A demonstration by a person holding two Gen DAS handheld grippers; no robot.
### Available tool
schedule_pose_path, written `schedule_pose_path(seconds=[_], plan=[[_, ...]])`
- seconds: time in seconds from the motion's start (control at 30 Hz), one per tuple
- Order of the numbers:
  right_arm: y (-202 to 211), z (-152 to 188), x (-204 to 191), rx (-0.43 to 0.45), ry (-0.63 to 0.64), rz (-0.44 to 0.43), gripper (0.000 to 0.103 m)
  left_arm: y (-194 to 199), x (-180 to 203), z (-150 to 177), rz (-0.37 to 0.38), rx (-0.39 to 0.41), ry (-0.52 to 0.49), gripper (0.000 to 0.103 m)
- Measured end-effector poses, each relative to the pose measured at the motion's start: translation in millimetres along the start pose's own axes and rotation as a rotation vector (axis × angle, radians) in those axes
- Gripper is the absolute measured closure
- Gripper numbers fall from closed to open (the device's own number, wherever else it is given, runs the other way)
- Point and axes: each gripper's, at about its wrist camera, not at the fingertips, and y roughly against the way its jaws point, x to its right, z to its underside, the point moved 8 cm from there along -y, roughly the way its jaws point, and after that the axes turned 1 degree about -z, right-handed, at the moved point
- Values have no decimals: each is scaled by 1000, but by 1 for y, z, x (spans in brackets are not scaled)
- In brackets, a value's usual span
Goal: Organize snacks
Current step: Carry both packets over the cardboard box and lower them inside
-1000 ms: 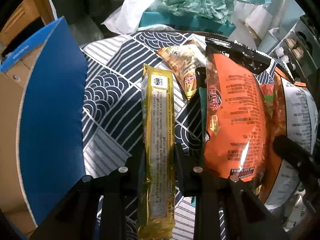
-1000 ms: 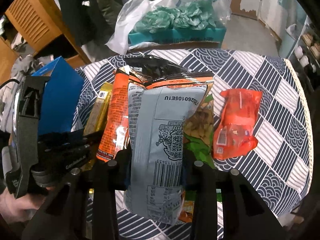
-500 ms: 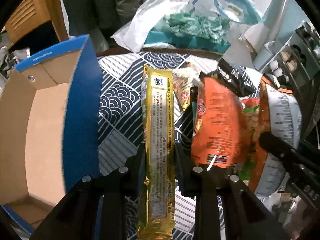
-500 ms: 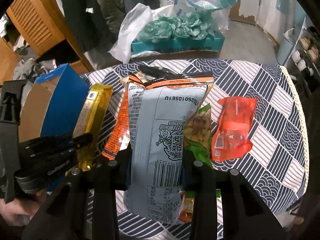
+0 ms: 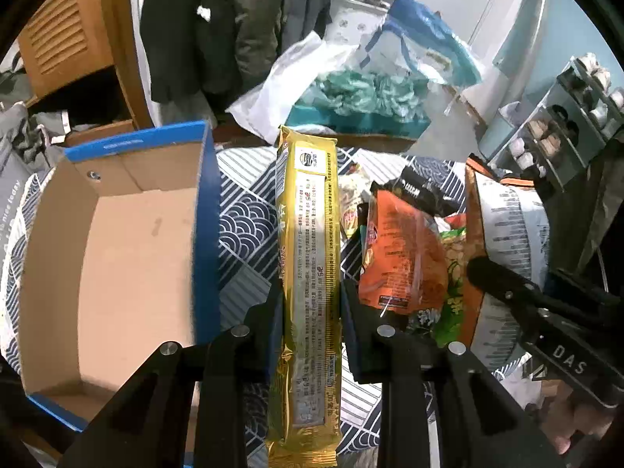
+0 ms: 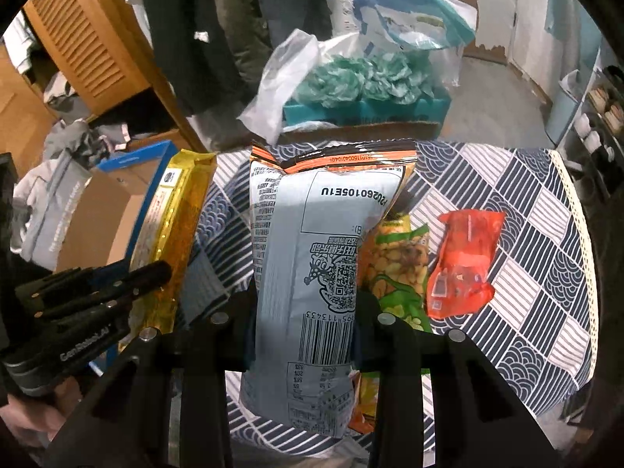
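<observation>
My left gripper (image 5: 310, 304) is shut on a long gold snack pack (image 5: 308, 273) and holds it above the patterned tablecloth (image 5: 245, 234), just right of the open blue cardboard box (image 5: 117, 257). My right gripper (image 6: 304, 312) is shut on a grey and orange chip bag (image 6: 312, 257), held above the table. The gold pack (image 6: 171, 226) and the left gripper (image 6: 89, 292) show at the left in the right wrist view. The chip bag (image 5: 507, 226) and the right gripper (image 5: 538, 312) show at the right in the left wrist view.
On the cloth lie an orange snack bag (image 5: 401, 249), a green peanut bag (image 6: 397, 265), a small red pack (image 6: 464, 261) and a black pack (image 5: 425, 191). A teal box with plastic bags (image 6: 362, 89) stands beyond the table. A wooden cabinet (image 6: 85, 50) is at the far left.
Both grippers have risen with their packs. The left gripper has lifted the gold pack off the cloth, and the inside of the blue box has come into view.
</observation>
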Motion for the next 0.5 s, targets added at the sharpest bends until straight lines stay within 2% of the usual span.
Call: schedule_pose_path(seconds=[0.5], plan=[[15,-14,-57,32,70,-49,68,60,-44,-7,18,91,54,76]])
